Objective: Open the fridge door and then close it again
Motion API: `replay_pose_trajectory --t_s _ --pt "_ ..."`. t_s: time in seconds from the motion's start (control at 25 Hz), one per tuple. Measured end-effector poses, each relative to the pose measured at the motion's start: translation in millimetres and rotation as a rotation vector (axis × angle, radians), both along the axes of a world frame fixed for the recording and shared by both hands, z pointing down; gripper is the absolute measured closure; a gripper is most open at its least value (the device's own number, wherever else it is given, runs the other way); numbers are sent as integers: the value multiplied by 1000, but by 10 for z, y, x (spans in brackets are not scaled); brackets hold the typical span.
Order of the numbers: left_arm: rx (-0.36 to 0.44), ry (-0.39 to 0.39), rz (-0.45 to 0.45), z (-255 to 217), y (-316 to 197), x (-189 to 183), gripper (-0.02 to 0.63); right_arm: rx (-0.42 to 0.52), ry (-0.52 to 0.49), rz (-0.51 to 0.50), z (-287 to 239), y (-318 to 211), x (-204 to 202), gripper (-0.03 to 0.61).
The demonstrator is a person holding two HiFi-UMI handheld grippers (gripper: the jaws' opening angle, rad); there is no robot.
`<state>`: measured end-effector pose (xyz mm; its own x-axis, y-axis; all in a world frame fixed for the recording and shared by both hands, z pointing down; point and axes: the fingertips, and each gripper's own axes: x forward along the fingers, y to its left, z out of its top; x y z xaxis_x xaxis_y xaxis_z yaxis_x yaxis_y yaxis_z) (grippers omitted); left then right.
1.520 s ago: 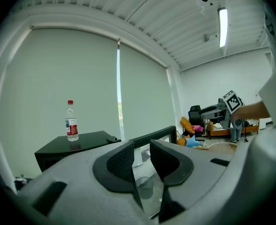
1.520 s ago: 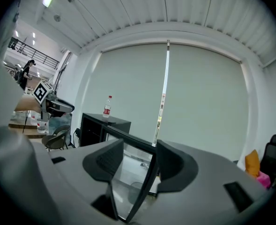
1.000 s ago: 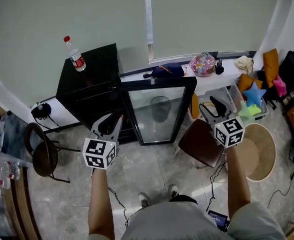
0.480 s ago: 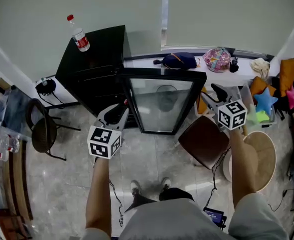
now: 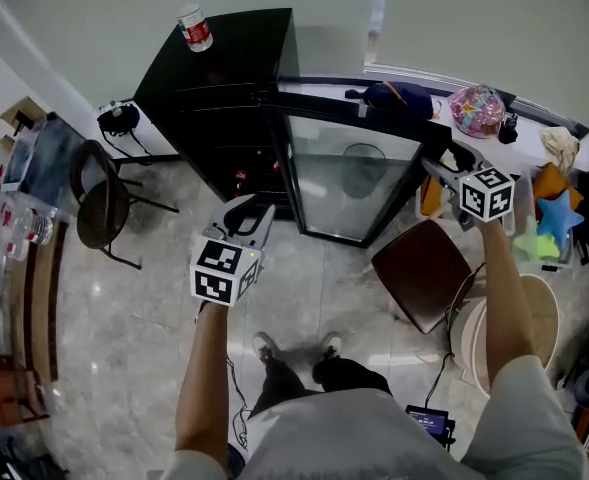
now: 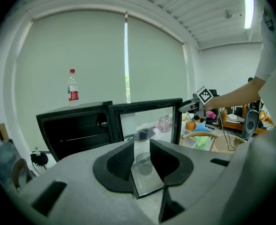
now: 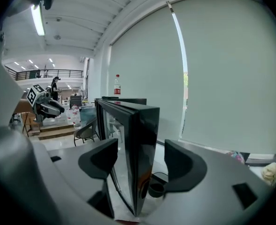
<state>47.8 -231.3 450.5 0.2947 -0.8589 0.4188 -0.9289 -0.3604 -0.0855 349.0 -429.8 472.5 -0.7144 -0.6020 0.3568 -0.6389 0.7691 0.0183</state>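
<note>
Straddling the free edge of the glass door [image 5: 359, 178], swung out from the black fridge [image 5: 219, 98], the right gripper [image 5: 439, 161] shows jaws just opened wide, not touching; the left gripper [image 5: 253, 208], before the fridge, is part-open and empty.

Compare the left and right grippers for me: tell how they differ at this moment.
The left gripper has its jaws narrowly apart with nothing between them. The right gripper has them wide; they have just been opening, and they straddle the free edge of the open fridge door without pressing it. The left gripper hangs short of the fridge; the right gripper is at the door. Both are open.
</note>
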Motion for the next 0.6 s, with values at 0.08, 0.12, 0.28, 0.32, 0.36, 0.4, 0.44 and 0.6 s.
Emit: replay_pose_trajectory --t_s 0.08,0.12,0.28,0.32,0.36,0.4,0.44,0.6 --pt "-18 -12 -14 72 87 -38 522 4 21 10 74 -52 -6 287" --pt "-26 -13 -22 102 124 -61 522 4 28 13 102 -66 -14 289" --pt "-39 -12 -41 153 227 -125 522 3 29 8 149 -58 -62 362" --pt "-39 -15 -39 156 246 -128 522 5 25 12 151 -55 -64 377" --pt "-40 -22 -35 163 265 -132 522 5 21 19 153 -54 -60 377" --pt "-41 -32 -30 173 287 -140 522 4 19 28 156 -50 -55 379" --pt "-42 -41 -26 183 311 -156 522 3 18 37 161 -39 -52 379" --pt "-40 -32 -27 194 367 -258 522 1 33 60 165 48 -60 379"
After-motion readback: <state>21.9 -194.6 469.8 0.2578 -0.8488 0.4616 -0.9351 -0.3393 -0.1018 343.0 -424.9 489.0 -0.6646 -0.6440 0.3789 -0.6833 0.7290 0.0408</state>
